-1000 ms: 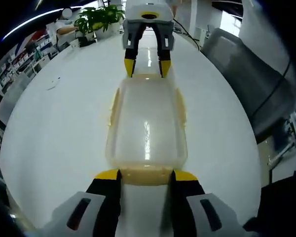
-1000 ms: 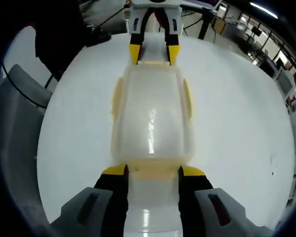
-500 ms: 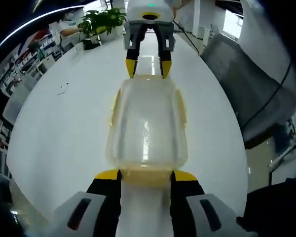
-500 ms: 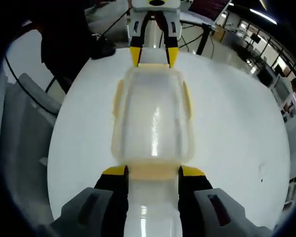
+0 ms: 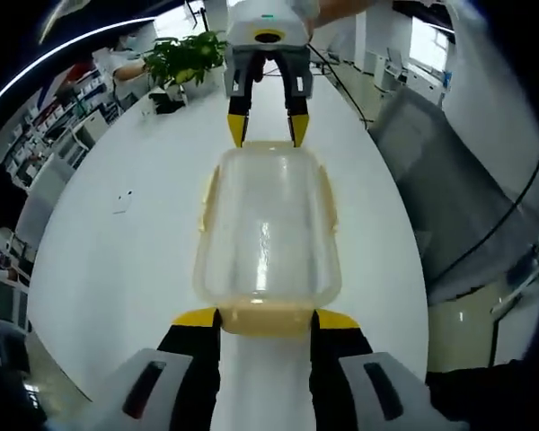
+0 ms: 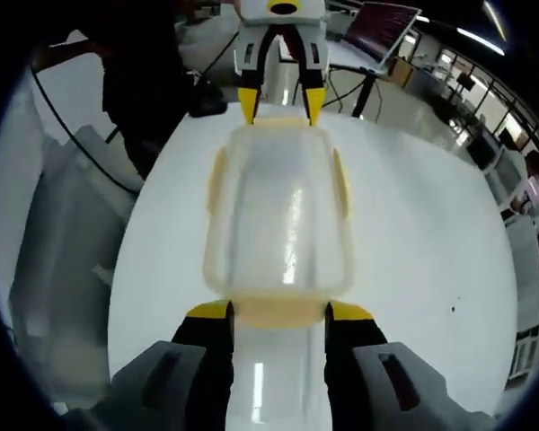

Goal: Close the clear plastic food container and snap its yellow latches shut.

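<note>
The clear plastic container (image 5: 265, 224) lies lengthwise between my two grippers, its lid on top and yellow latches (image 5: 206, 193) along its long sides. My left gripper (image 5: 265, 316) is shut on the near end, its jaws flanking the yellow end latch. At the far end my right gripper (image 5: 261, 126) grips the same way. In the right gripper view the container (image 6: 278, 215) runs from my right gripper (image 6: 278, 310) up to the left gripper (image 6: 278, 106). It looks raised above the white table (image 5: 117, 269).
A grey chair (image 5: 449, 162) stands by the table's right edge, and a potted plant (image 5: 184, 49) sits at the far end. In the right gripper view a grey chair (image 6: 54, 242) is on the left and a laptop (image 6: 382, 18) behind. The white table (image 6: 431, 269) spreads below.
Both views now take in more of the table and room, so both grippers have risen. The container has stayed held between them at the same place in each view.
</note>
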Tool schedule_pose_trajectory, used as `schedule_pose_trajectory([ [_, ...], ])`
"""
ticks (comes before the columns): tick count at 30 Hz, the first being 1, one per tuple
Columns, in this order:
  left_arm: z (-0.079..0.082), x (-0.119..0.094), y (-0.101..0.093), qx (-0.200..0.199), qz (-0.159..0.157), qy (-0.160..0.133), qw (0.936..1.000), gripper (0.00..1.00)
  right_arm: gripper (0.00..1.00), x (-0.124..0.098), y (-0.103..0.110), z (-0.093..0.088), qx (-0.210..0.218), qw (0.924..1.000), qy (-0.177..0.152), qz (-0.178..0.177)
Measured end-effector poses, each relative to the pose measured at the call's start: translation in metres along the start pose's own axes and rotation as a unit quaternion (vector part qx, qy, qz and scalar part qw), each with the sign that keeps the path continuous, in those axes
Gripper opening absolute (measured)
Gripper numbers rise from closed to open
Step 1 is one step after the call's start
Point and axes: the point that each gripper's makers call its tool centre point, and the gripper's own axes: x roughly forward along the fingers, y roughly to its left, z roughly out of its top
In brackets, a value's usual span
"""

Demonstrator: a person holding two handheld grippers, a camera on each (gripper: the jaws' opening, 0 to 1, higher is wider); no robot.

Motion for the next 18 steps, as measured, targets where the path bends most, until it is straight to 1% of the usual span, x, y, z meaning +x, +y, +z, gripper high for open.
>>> schedule_pose_trajectory([
  [2, 0.009, 0.006, -0.002, -0.001, 0.000, -0.002, 1.0000, 0.32, 0.36, -0.007, 0.001, -0.008, 0.000, 1.0000, 0.001, 0.002],
  [4, 0.024, 0.015, -0.005, -0.001, -0.002, -0.006, 1.0000, 0.32, 0.36, -0.017, 0.006, -0.022, 0.002, 1.0000, 0.003, 0.006],
  [8, 0.045, 0.030, -0.009, 0.001, -0.002, -0.013, 0.9999, 0.32, 0.36, -0.031, 0.012, -0.044, 0.005, 0.9999, 0.005, 0.009],
  [9, 0.052, 0.035, -0.010, 0.003, -0.004, -0.015, 0.9999, 0.32, 0.36, -0.036, 0.015, -0.052, 0.007, 0.9999, 0.004, 0.011],
  [15, 0.081, 0.062, -0.011, 0.010, -0.009, -0.021, 0.9997, 0.32, 0.36, -0.050, 0.021, -0.087, 0.019, 0.9996, 0.011, 0.017],
  [18, 0.093, 0.074, -0.011, 0.010, -0.010, -0.023, 0.9996, 0.32, 0.36, -0.054, 0.022, -0.103, 0.023, 0.9995, 0.017, 0.016],
])
